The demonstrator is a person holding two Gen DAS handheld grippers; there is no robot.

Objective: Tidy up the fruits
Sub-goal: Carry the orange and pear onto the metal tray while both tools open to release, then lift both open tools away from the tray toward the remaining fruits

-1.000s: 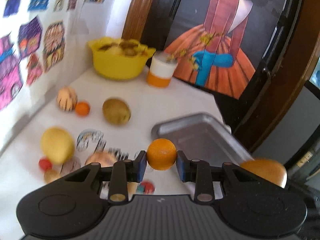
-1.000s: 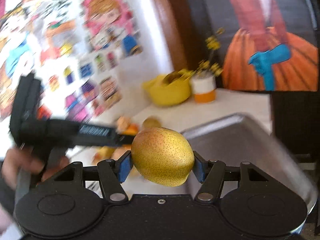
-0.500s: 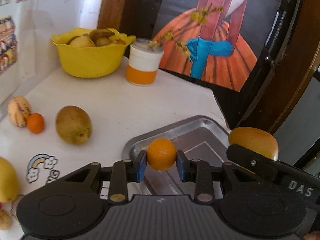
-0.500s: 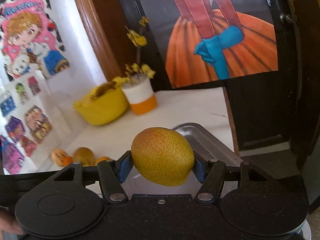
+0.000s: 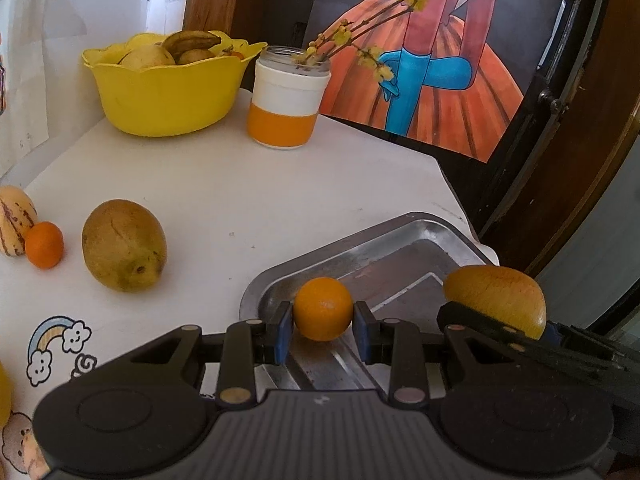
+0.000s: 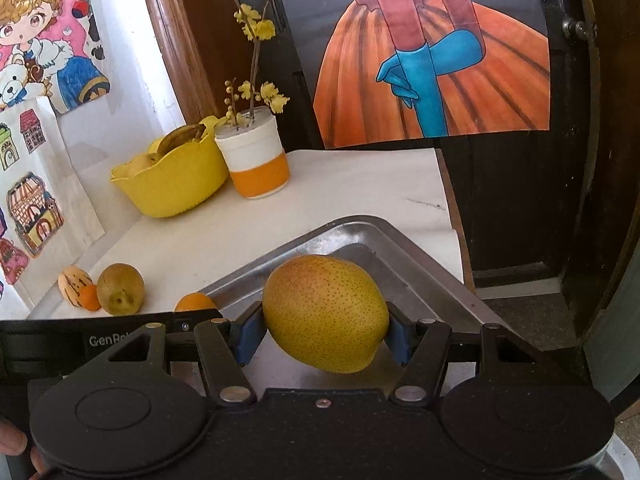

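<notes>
Far left on the table (image 5: 280, 184): striped melon (image 5: 14, 220), small orange (image 5: 44, 245) touching it, brown pear (image 5: 123, 257) just beside. Yellow bowl (image 5: 168, 92) and jar (image 5: 286, 108) sit at the back.

My left tongs (image 5: 323, 326) are narrow, clamped on a mandarin (image 5: 323, 309). It hangs over the near-left corner of the metal tray (image 5: 400, 236); whether it touches the tray floor, I can't tell.

My right tongs (image 6: 323, 332) are set wider, gripping a yellow pear (image 6: 326, 312) across its long axis, which runs sideways between the pads. It sits above the tray (image 6: 360, 228), more toward the middle-right.

Key relation: tray lies directly under and ahead of both loads, 2 fruits side by side, mandarin left, pear right. Left side looks lower and nearer the tray floor, so I judge it releases first. Next is probably lower and open; both round, may roll.
</notes>
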